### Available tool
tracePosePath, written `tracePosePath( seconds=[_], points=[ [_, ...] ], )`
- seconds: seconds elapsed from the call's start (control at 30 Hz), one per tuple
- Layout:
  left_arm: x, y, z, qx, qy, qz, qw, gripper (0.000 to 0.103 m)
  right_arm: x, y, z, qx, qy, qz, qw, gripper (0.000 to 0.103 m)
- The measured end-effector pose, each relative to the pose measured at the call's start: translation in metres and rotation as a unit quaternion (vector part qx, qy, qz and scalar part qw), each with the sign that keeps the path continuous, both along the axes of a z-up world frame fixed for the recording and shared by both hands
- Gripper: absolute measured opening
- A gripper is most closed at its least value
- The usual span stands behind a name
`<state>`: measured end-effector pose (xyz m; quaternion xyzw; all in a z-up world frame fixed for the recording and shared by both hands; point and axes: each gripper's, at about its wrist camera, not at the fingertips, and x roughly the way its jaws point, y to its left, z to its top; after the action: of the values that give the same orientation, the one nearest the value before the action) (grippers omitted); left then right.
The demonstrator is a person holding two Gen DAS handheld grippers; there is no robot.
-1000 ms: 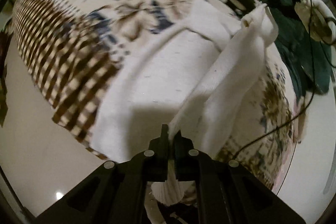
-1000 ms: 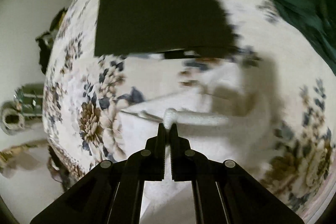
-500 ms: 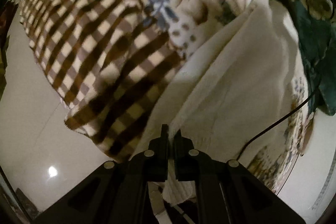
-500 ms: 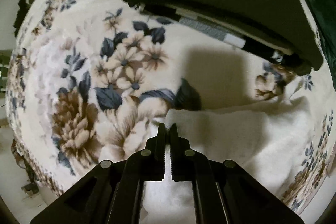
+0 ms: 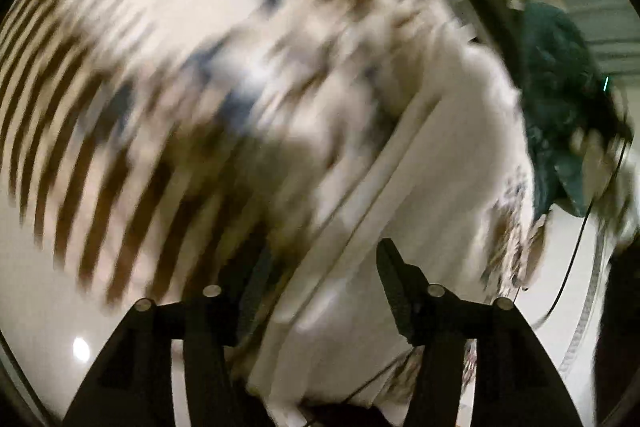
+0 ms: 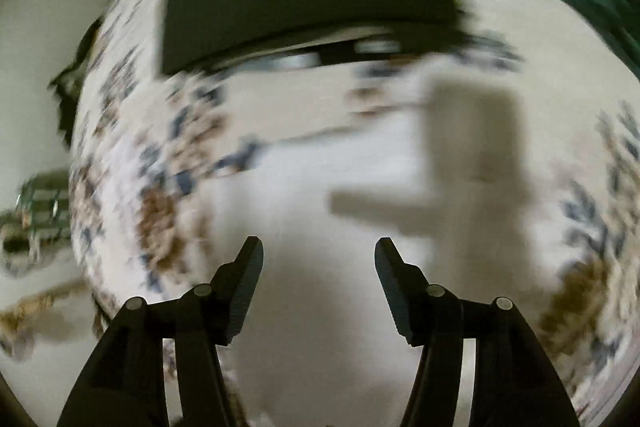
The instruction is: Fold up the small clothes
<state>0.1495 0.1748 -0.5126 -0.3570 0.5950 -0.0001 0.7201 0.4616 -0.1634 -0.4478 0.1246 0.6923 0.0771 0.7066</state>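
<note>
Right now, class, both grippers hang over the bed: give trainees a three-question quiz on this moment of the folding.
1. True or false: the right gripper grips the white cloth.
2. The dark green garment lies at which picture edge of the left wrist view: A left, B right?
3. Fill in: the floral blanket has a brown ____ border.

Key: 1 false, its jaws have just been opening and nothing is pinched; 2 B; 3 checked.
</note>
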Motion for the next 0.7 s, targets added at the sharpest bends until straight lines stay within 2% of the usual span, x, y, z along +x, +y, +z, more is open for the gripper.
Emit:
tracePosePath(
  seconds=[0.1, 0.17, 0.23, 0.33, 0.37, 0.4, 0.43, 0.47, 0.5, 0.57, 0.63, 0.7],
  points=[
    [0.076, -0.008, 0.004, 0.006, -0.04, -0.032, 0.9987, 0.054, 0.0, -0.052, -0.012, 0.011, 0.005, -0.063, 0.998, 0.061],
    [0.135, -0.024, -0.001, 0.01, -0.058, -0.058, 0.9965, 0.054, 0.005, -0.073, -0.021, 0.023, -0.004, -0.084, 0.996, 0.061],
    [0.173, -0.035, -0.012, 0.013, -0.06, -0.078, 0.995, 0.054, 0.011, -0.085, -0.035, 0.044, -0.012, -0.098, 0.994, 0.061],
    [0.237, -0.056, -0.043, 0.017, -0.047, -0.103, 0.9934, 0.053, 0.024, -0.083, -0.065, 0.079, -0.009, -0.111, 0.991, 0.061],
    [0.249, -0.059, -0.048, 0.021, -0.047, -0.102, 0.9935, 0.04, 0.028, -0.079, -0.073, 0.086, -0.008, -0.112, 0.99, 0.061],
    [0.255, -0.061, -0.051, 0.021, -0.053, -0.102, 0.9932, 0.021, 0.03, -0.079, -0.078, 0.09, -0.009, -0.113, 0.99, 0.06],
    [0.265, -0.064, -0.056, 0.034, -0.052, -0.104, 0.9926, 0.003, 0.031, -0.078, -0.082, 0.09, -0.016, -0.114, 0.989, 0.047],
    [0.268, -0.065, -0.056, 0.044, -0.05, -0.103, 0.9925, 0.002, 0.032, -0.079, -0.083, 0.081, -0.033, -0.116, 0.989, 0.01],
    [0.271, -0.064, -0.057, 0.054, -0.049, -0.101, 0.9922, 0.002, 0.035, -0.081, -0.082, 0.064, -0.046, -0.116, 0.99, 0.007],
    [0.28, -0.061, -0.061, 0.063, -0.041, -0.101, 0.992, 0.002, 0.041, -0.089, -0.085, 0.025, -0.06, -0.125, 0.99, 0.006],
    [0.286, -0.057, -0.072, 0.068, -0.028, -0.098, 0.9925, 0.002, 0.045, -0.097, -0.092, 0.001, -0.05, -0.134, 0.99, 0.005],
    [0.293, -0.055, -0.073, 0.064, -0.024, -0.101, 0.9925, 0.003, 0.047, -0.1, -0.101, 0.005, -0.032, -0.135, 0.99, 0.005]
  ],
)
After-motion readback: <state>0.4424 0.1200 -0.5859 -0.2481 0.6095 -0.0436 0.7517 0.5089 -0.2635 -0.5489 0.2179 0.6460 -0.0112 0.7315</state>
